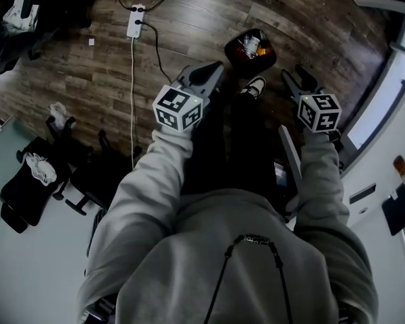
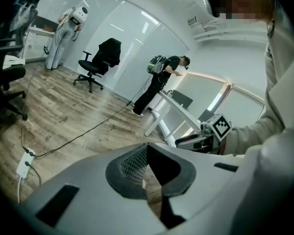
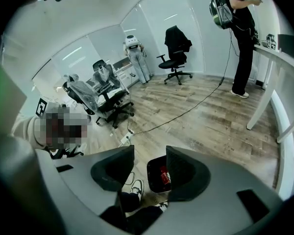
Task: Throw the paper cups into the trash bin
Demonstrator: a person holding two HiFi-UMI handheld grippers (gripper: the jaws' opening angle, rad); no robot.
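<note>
Sleeves [image 1: 155, 181] in grey reach out over the dark wood floor [image 1: 189, 19]. On the left gripper [image 1: 216, 67] the jaws are pressed together and hold nothing. On the right gripper [image 1: 295, 73] they stand wide apart and empty. Beyond the shoe [image 1: 255, 86], the trash bin [image 1: 229, 51] sits on the floor between both grippers. A pale paper cup [image 1: 252, 44] lies inside it among red litter.

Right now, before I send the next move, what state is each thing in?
left gripper: fingers shut, empty.
right gripper: fingers open, nothing between them.
trash bin: upright on the floor, open-topped, litter inside.
power strip: on the floor, cables plugged in.
</note>
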